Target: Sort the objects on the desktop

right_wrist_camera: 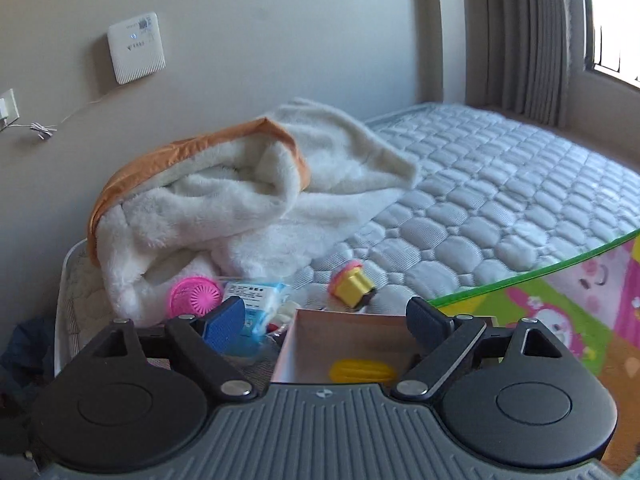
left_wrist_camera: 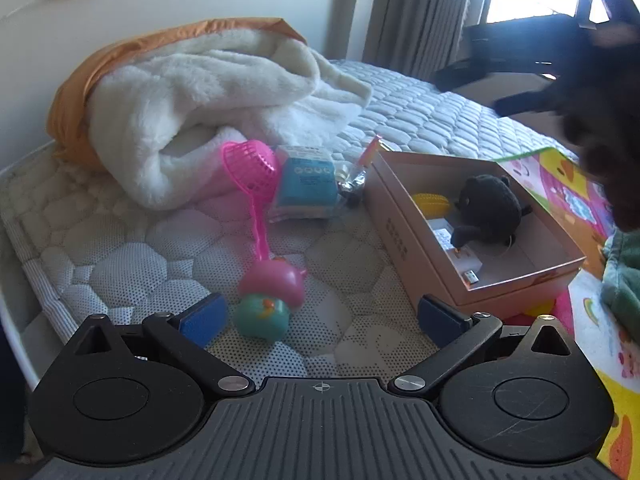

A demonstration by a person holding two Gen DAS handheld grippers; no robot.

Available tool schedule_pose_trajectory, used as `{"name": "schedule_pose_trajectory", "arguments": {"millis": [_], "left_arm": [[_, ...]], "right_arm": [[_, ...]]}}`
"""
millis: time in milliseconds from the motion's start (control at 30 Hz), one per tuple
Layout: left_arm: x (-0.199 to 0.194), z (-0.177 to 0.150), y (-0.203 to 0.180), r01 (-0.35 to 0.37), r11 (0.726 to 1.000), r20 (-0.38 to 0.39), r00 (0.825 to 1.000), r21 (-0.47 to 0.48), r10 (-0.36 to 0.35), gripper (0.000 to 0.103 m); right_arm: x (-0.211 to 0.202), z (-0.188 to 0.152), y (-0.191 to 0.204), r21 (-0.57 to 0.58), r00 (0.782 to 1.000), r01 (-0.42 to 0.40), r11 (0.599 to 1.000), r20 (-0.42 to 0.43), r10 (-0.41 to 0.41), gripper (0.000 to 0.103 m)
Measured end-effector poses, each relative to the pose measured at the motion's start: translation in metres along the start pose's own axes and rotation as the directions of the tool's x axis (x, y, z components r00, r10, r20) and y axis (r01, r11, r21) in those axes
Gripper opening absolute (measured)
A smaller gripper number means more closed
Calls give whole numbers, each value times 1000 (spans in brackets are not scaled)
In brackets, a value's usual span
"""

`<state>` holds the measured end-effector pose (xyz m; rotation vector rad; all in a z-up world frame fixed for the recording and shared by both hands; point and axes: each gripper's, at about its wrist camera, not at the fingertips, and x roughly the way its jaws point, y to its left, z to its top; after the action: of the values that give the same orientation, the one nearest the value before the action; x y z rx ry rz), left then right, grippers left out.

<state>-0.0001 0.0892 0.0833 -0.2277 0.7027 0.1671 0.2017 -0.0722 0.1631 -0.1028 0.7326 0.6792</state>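
Observation:
In the left wrist view my left gripper point(left_wrist_camera: 322, 320) is open just above the mattress. A green ball toy with a pink cap point(left_wrist_camera: 264, 308) lies between its blue pads, close to the left pad and not pressed. Beyond it lie a pink scoop point(left_wrist_camera: 250, 168) and a blue packet point(left_wrist_camera: 306, 188). A pinkish cardboard box point(left_wrist_camera: 404, 240) to the right holds a black plush point(left_wrist_camera: 490, 204) and a yellow corn toy point(left_wrist_camera: 432, 204). My right gripper point(right_wrist_camera: 326, 322) stands open over the box point(right_wrist_camera: 340, 320), with the corn toy point(right_wrist_camera: 362, 372) below. A yellow and pink toy point(right_wrist_camera: 352, 286) lies behind the box.
A white fleece blanket with an orange edge point(left_wrist_camera: 200, 108) is heaped on the quilted mattress point(left_wrist_camera: 420, 120) by the wall. A colourful play mat point(right_wrist_camera: 560, 304) lies to the right, with green cloth point(left_wrist_camera: 624, 280) on it. A dark blurred shape point(left_wrist_camera: 592, 80) fills the upper right of the left wrist view.

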Motion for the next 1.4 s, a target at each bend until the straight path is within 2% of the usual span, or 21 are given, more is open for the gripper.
{"name": "schedule_pose_trajectory", "arguments": {"millis": [33,67,167,267,300,367,433,567,667,733,800,933,967,1000,1033,1133,1200,1300,1400], "left_arm": [[0,0,2,11,1000,4,1000,-6,-11,103],[0,-2,5,27,1000,6,1000,-13,-26,103],[7,-7,15,87,996,-12,996,-23,-87,103],[13,-12,20,117,993,-15,993,16,-116,103],[14,-14,21,113,993,-5,994,36,-113,103],[16,-17,23,96,994,6,995,60,-97,103],[20,-19,27,90,995,-4,996,48,-90,103],[25,-20,26,56,996,13,998,65,-57,103],[31,-16,24,-15,996,35,999,83,12,103],[38,-12,26,-54,996,34,998,74,52,103],[46,-8,25,-61,995,21,998,78,60,102],[55,-11,11,-79,986,13,997,144,78,97],[56,-12,7,-89,982,14,996,167,88,82],[58,-12,4,-97,978,4,995,185,98,63],[60,-12,1,-111,976,-3,993,188,114,58],[54,-14,0,-133,976,-2,991,175,135,53],[43,-17,-3,-113,977,-5,993,181,116,52],[23,-26,-16,-48,979,-18,998,200,53,52],[9,-42,-35,54,981,-59,997,188,-44,53]], "right_arm": [[23,10,4,19,999,3,1000,-40,-3,78],[47,19,6,34,997,22,999,-74,-19,77],[116,38,-1,106,979,143,984,-160,-125,79],[171,41,-25,264,956,198,944,-266,-126,78],[183,39,-29,289,951,200,936,-288,-114,75],[201,36,-29,286,936,230,930,-327,-131,48],[202,33,-23,268,933,242,933,-329,-148,48],[148,36,-1,207,971,153,966,-212,-108,47],[68,26,15,160,997,1,987,-79,11,47],[10,6,21,84,998,-60,995,0,60,47],[-45,-19,18,44,994,-94,995,53,91,47],[-112,-68,-9,88,991,-106,990,86,98,39],[-118,-83,-17,114,992,-105,988,75,96,39],[-121,-98,-22,141,994,-103,985,59,96,38],[-120,-114,-26,168,994,-105,980,34,100,35],[-104,-157,-30,228,990,-119,966,-51,134,25],[-95,-174,-27,220,990,-100,970,-72,119,25],[-94,-174,-19,135,998,-55,989,-26,59,25],[-98,-166,-21,84,1000,7,996,29,-10,27]]}}
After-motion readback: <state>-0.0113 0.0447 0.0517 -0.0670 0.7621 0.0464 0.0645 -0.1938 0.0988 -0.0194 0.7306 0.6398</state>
